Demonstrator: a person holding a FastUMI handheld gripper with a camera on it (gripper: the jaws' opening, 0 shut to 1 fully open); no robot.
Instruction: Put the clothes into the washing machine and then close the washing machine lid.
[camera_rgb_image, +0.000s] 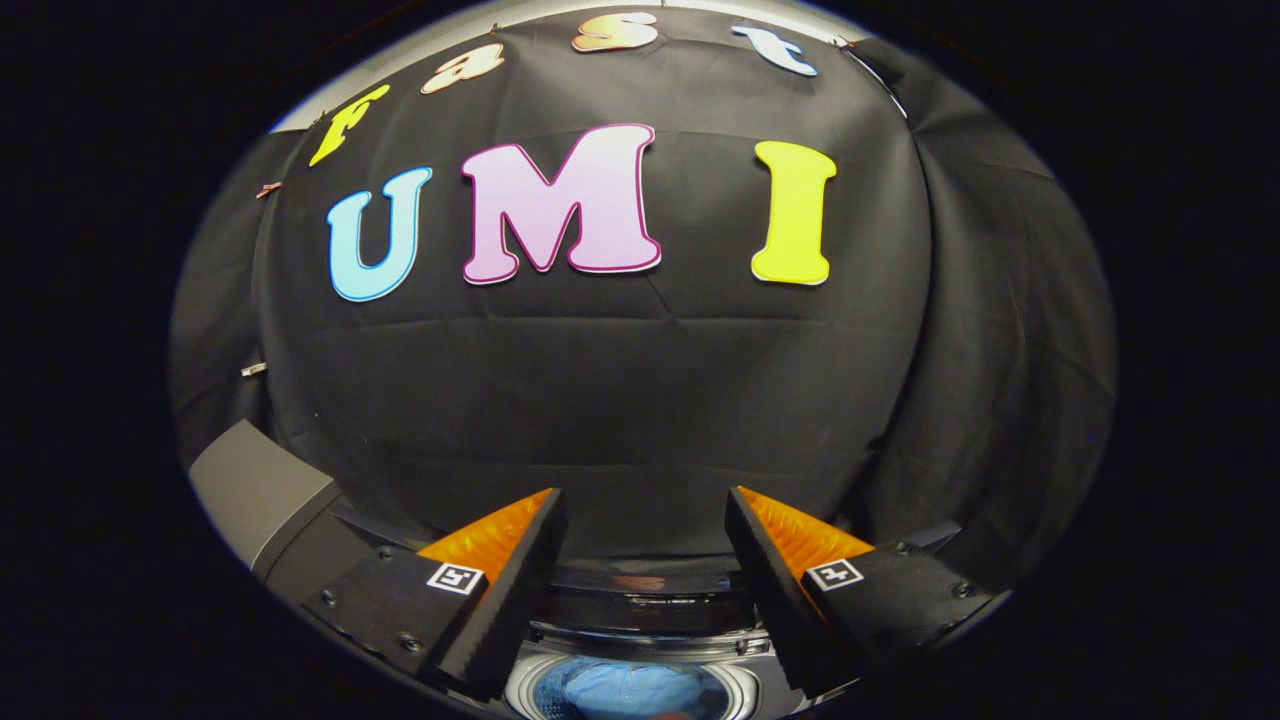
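The two-finger claw (645, 590) is held level and points forward, its fingers wide apart with a clear open gap between them and nothing gripped. The left finger (500, 600) and the right finger (780, 590) both taper to wedge-shaped tips that lean slightly inward toward each other. Ribbed pads line the upper face of each finger. Each finger base carries a small square black-and-white marker tag (455, 577).

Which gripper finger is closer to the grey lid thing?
The finger on the side of the raised grey lid. The other finger is farther off. The gripper is open, above the drum holding blue clothes.
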